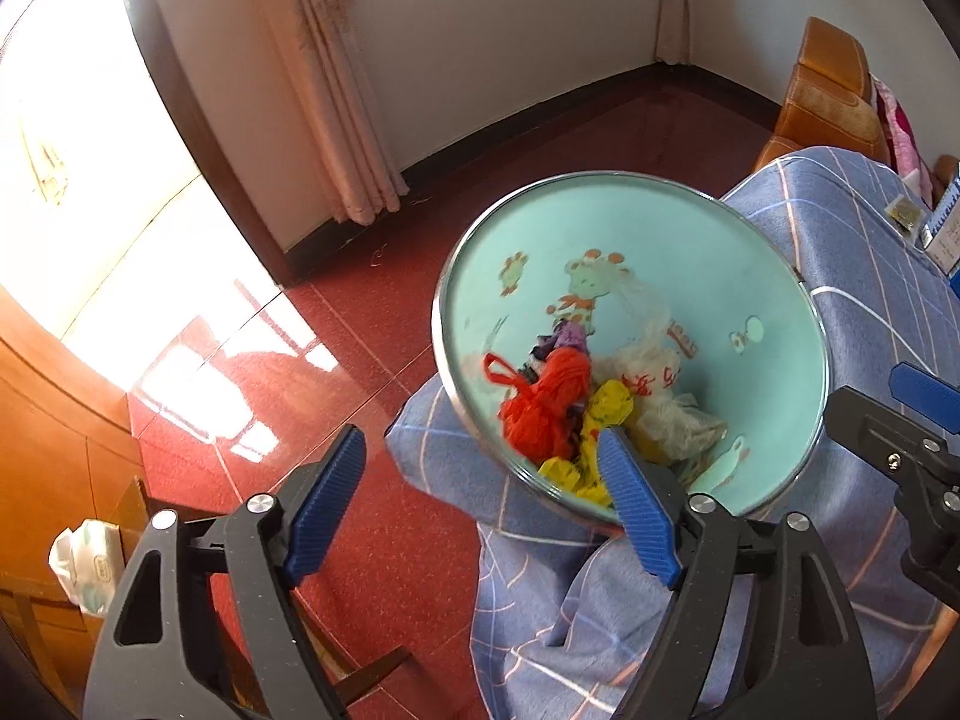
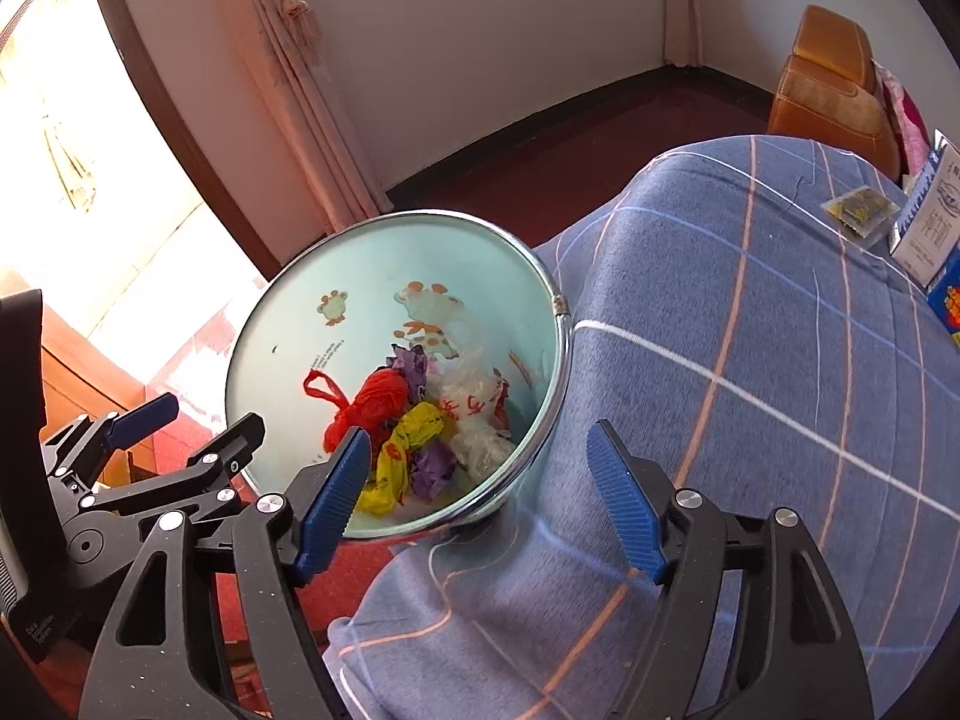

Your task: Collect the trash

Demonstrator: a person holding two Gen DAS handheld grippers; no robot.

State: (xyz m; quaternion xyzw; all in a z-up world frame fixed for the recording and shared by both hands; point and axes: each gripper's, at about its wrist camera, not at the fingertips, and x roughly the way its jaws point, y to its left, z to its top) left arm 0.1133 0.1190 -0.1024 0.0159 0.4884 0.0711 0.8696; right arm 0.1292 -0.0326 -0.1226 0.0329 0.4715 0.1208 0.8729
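A round light-blue bin with a metal rim [image 1: 630, 222] [image 2: 384, 276] stands on the red floor against the blue plaid-covered table [image 1: 840, 276] [image 2: 750, 360]. It holds crumpled bags: red [image 1: 540, 402] [image 2: 372, 402], yellow [image 1: 606, 414] [image 2: 408, 438], purple [image 2: 432, 468] and clear white [image 1: 648, 372] [image 2: 474, 390]. My left gripper [image 1: 480, 486] is open and empty, just in front of the bin's near rim. My right gripper [image 2: 480, 480] is open and empty, over the bin's right rim. A small clear packet [image 2: 858, 210] lies on the table at the far right.
A white and blue carton [image 2: 924, 228] and a blue box [image 2: 948, 300] stand at the table's far right. An orange padded chair [image 1: 828, 96] is behind the table. Pink curtains [image 1: 336, 108], a wooden cabinet [image 1: 54, 420] and a tissue pack [image 1: 84, 564] are at the left.
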